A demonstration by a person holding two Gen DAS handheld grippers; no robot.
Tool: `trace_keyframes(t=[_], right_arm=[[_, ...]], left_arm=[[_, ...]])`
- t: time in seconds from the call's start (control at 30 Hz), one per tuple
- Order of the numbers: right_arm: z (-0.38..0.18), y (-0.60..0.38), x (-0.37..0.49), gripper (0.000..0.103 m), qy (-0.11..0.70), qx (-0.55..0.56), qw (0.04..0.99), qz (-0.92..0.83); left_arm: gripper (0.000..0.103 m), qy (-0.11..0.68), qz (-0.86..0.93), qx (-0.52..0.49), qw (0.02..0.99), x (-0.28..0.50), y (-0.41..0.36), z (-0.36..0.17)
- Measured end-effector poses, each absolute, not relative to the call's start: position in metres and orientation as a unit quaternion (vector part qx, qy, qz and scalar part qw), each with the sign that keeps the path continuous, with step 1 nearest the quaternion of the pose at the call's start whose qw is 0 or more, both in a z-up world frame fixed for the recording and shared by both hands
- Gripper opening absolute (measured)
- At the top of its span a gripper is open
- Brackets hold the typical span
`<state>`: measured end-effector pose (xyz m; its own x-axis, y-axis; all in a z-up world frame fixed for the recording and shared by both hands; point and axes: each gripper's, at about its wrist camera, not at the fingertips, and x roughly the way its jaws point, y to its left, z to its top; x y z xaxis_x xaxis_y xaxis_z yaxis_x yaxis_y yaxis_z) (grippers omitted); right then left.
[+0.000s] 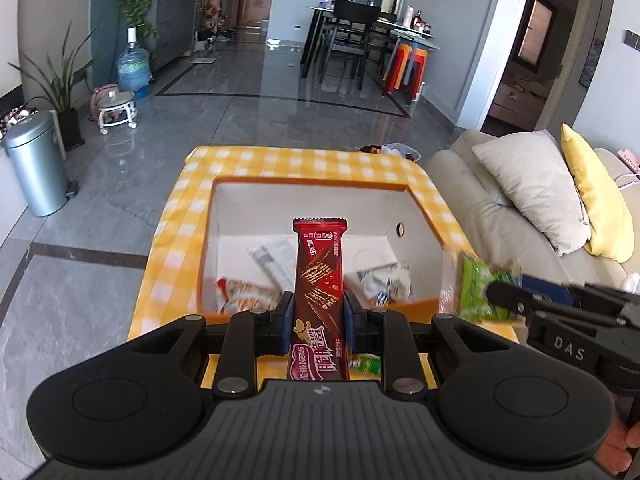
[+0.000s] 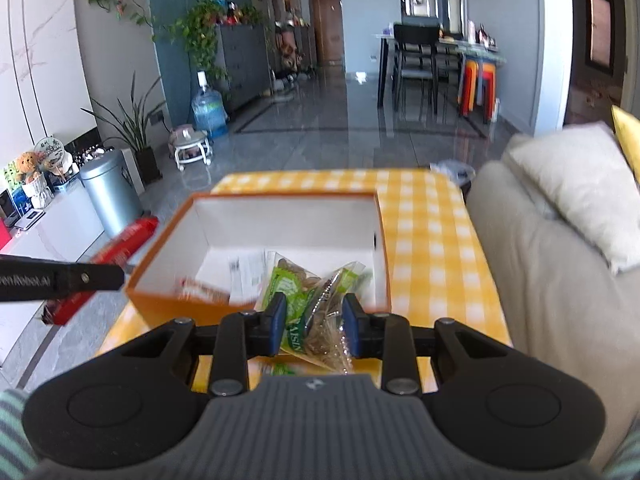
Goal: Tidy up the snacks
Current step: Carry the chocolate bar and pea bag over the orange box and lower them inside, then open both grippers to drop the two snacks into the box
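Note:
My left gripper [image 1: 318, 312] is shut on a red Nestle wafer bar [image 1: 319, 280] and holds it upright over the near edge of an orange box [image 1: 304, 184] with a white inside. My right gripper [image 2: 314, 318] is shut on a green raisin packet [image 2: 308, 300] just over the box's near wall [image 2: 176, 304]. Several snack packets lie in the box, among them a white one [image 1: 384, 280] and a red-and-white one [image 1: 244, 292]. The right gripper with its green packet [image 1: 476, 292] shows at the right of the left wrist view.
The box stands on a table with a yellow checked cloth [image 2: 432, 240]. A beige sofa with cushions [image 2: 560, 248] is close on the right. A small green packet [image 1: 366, 364] lies on the cloth under my left gripper. A metal bin [image 1: 34, 164] stands on the floor at left.

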<state>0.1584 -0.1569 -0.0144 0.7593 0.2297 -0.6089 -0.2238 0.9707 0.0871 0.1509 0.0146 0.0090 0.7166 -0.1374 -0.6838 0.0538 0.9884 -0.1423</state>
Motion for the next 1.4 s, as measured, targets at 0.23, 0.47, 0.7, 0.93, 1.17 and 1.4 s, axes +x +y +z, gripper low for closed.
trace_keyframes(t=[0.23, 0.47, 0.7, 0.93, 1.17, 1.4], right_arm=[[0.001, -0.140, 0.210, 0.027, 0.317, -0.017, 0.939, 0.131], [-0.006, -0.111, 0.261, 0.027, 0.331, -0.057, 0.930, 0.149], [-0.036, -0.086, 0.308, 0.027, 0.376, -0.077, 0.910, 0.159], [-0.074, -0.075, 0.342, 0.027, 0.431, -0.078, 0.883, 0.168], [-0.104, -0.062, 0.361, 0.027, 0.457, -0.109, 0.866, 0.173], [-0.121, -0.056, 0.374, 0.028, 0.482, -0.103, 0.850, 0.186]], left_arm=[[0.027, 0.381, -0.056, -0.053, 0.921, 0.194, 0.012, 0.009], [0.027, 0.401, -0.048, -0.018, 0.915, 0.238, 0.012, -0.004], [0.027, 0.451, -0.041, -0.003, 0.891, 0.281, 0.019, -0.037], [0.027, 0.489, -0.032, 0.028, 0.871, 0.308, 0.022, -0.071], [0.027, 0.519, -0.024, 0.051, 0.853, 0.322, 0.022, -0.096], [0.027, 0.539, -0.036, 0.069, 0.839, 0.328, 0.021, -0.111]])
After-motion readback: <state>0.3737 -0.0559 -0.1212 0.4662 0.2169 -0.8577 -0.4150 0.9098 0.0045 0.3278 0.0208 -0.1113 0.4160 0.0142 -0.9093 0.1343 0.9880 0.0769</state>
